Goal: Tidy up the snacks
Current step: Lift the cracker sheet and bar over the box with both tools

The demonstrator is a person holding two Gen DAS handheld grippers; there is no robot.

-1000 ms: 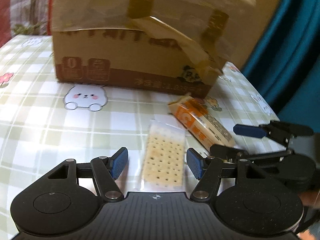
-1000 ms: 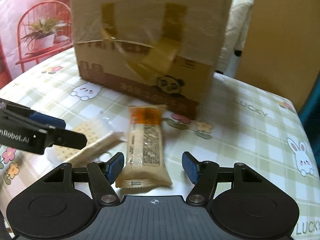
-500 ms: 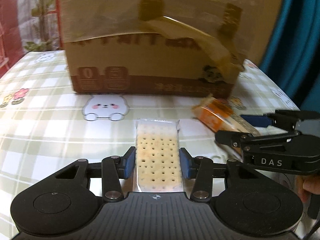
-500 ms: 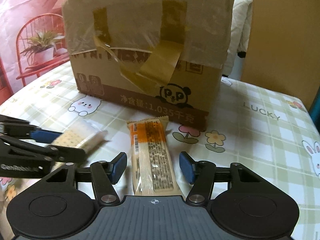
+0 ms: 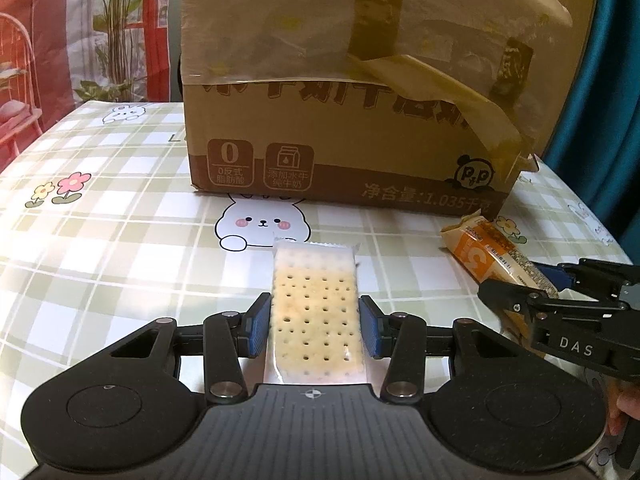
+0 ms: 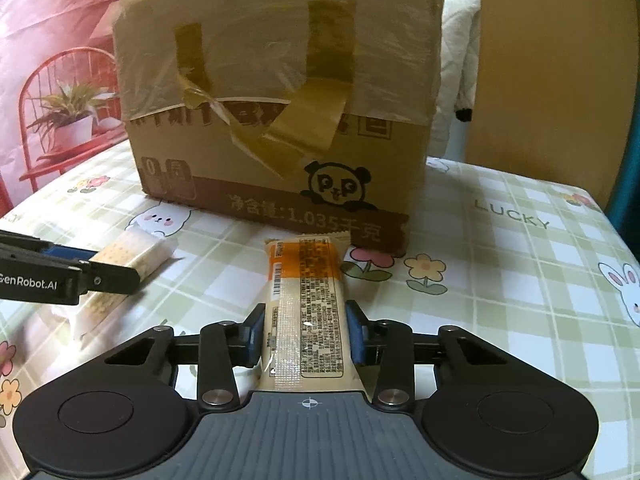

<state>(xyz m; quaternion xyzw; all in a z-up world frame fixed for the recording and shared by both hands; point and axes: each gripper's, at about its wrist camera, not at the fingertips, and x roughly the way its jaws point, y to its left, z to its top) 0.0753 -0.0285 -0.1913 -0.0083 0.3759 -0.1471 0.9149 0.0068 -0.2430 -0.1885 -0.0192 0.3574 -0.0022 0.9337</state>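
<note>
Now both grippers are gripping lengthwise: the left gripper (image 5: 314, 330) is clamping the cracker pack (image 5: 316, 312), the right gripper (image 6: 306, 338), fingers just closing, the orange bar (image 6: 308, 308), both pointing at the cardboard box (image 5: 360, 120) mid-counter (image 5: 100, 240).

Can't see inside the cardboard box (image 5: 360, 120), its top runs off the frame in both views. Near ends of the cracker pack (image 5: 316, 320) and the snack bar (image 6: 308, 320) vanish under each claw's body. Small print on the bar's label is too tiny to read.
</note>
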